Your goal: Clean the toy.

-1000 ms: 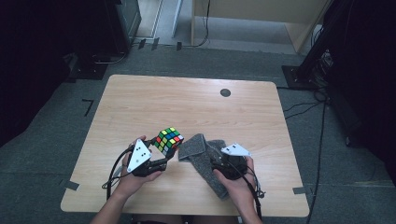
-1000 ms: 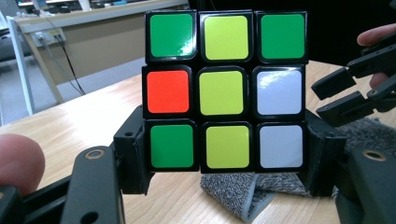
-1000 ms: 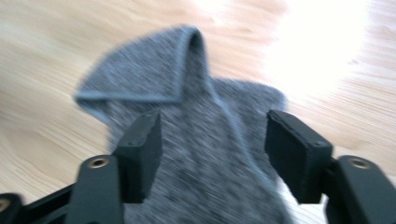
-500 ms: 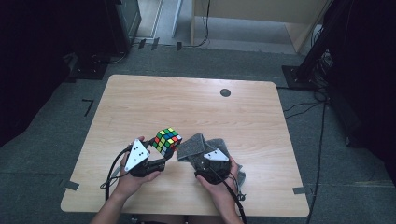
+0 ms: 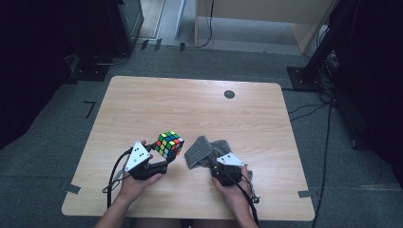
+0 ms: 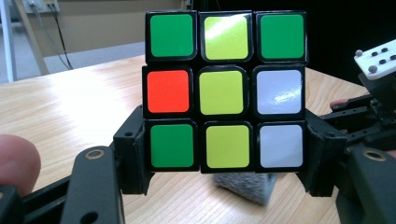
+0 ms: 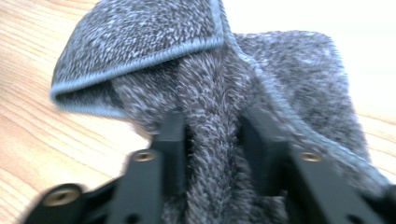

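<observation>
A scrambled Rubik's cube (image 5: 169,144) hangs just above the wooden table (image 5: 190,104), with my left gripper (image 5: 165,157) shut on it. In the left gripper view the cube (image 6: 224,91) shows green, yellow, white and one orange tile, and the black fingers (image 6: 133,158) press its bottom row from both sides. To the right lies a crumpled grey cloth (image 5: 202,149). My right gripper (image 5: 217,165) sits low on it. Its jaws have just been closing and now pinch an upright fold of the cloth (image 7: 154,46) at the right gripper (image 7: 212,135).
A small black round cap (image 5: 229,94) is set into the far part of the table. Cables trail from both grippers over the near edge. Dark equipment and stands ring the table on the grey floor. A corner of the cloth (image 6: 243,184) peeks under the cube.
My right gripper shifted left over the cloth, sank onto it, and its jaws closed on a fold. The cloth bunched up. The left gripper and cube stayed put.
</observation>
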`<action>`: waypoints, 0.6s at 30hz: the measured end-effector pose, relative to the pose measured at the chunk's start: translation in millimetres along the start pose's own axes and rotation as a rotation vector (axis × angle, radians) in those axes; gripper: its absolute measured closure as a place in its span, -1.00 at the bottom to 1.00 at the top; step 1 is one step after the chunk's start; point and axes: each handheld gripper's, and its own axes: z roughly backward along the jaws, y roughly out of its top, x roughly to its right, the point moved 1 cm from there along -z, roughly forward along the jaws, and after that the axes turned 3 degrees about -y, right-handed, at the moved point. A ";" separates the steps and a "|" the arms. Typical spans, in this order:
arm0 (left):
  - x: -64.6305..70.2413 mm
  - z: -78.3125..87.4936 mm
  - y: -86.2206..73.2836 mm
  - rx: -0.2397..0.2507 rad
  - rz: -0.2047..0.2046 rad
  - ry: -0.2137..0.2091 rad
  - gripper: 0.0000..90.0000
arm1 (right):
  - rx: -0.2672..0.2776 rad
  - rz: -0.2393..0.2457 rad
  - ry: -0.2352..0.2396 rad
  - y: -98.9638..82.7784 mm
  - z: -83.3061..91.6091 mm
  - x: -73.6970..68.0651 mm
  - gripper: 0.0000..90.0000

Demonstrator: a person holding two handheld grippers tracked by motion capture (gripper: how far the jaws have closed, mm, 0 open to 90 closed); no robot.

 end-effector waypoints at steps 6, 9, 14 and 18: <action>2.4 -2.7 5.6 0.002 -0.001 -0.014 -0.24 | 0.033 -0.098 0.067 -1.4 8.1 12.5 0.85; 6.9 -6.4 5.9 -0.011 -0.028 -0.023 -0.24 | 0.130 -0.124 0.084 3.8 27.9 19.3 0.85; 22.4 -15.2 3.0 -0.071 -0.128 -0.027 -0.24 | 0.333 -0.091 0.117 27.2 70.5 24.1 0.85; 38.9 -25.7 1.7 -0.159 -0.218 0.005 -0.24 | 0.411 -0.034 0.182 45.5 98.9 9.7 0.84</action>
